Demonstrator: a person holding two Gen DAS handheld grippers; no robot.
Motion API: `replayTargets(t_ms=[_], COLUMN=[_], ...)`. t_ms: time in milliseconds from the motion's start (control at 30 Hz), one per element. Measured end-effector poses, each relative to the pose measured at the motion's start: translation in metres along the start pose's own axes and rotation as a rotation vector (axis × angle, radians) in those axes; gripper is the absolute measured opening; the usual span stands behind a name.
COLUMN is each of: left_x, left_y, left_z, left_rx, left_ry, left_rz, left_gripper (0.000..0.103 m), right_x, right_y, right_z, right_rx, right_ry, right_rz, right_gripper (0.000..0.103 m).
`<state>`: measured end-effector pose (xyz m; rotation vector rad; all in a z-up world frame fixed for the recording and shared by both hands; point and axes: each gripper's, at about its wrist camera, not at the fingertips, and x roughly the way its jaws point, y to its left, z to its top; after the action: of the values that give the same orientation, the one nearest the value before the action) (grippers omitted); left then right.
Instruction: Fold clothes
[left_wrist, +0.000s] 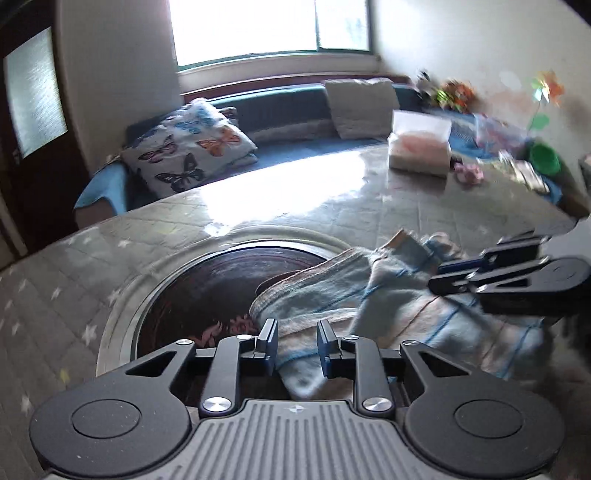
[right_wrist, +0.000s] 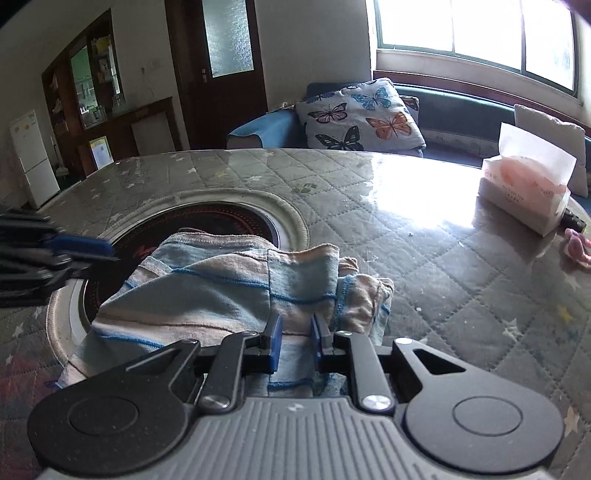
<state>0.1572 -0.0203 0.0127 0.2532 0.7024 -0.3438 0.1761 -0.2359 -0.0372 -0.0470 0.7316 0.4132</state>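
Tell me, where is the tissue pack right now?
The tissue pack sits at the table's far right in the right wrist view, before the grey cushion, well beyond the striped cloth.

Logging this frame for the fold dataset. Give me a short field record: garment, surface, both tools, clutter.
garment: striped blue and beige cloth, crumpled, partly over the round dark inset
surface: quilted star-print table cover
left tool: fingers apart, cloth between them
right tool: fingers apart, cloth between them
clutter: tissue pack at far edge
background: butterfly pillow
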Motion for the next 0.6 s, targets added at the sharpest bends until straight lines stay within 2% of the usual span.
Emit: replayTargets(t_ms=[167, 333, 367, 600], left_x=[0.026, 0.031, 0.029, 0.030], left_y=[-0.001, 0.003, 0.002, -0.012], left_z=[-0.002, -0.002, -0.002, 0.006], left_rx=[0.066, 0.075, 0.088, 0.232], left_ry=[0.046, 0.026, 0.019, 0.018], left_rz=[-0.021, -0.069, -0.086, -0.165], left_gripper=[0.028, 0.030, 0.035, 0.037], right_x=[-0.002, -0.002, -0.002, -0.002], right_y=[-0.003, -0.002, -0.002, -0.002], right_z=[0.001, 0.002, 0.002, 0.002], right_rx=[0.004, -0.003, -0.004, -0.012], right_ry=[-0.001, 0.001, 0.002, 0.006], right_rz=[0.009, 0.011, 0.012, 0.017], right_gripper=[0.016, 0.016, 0.016, 0.017])
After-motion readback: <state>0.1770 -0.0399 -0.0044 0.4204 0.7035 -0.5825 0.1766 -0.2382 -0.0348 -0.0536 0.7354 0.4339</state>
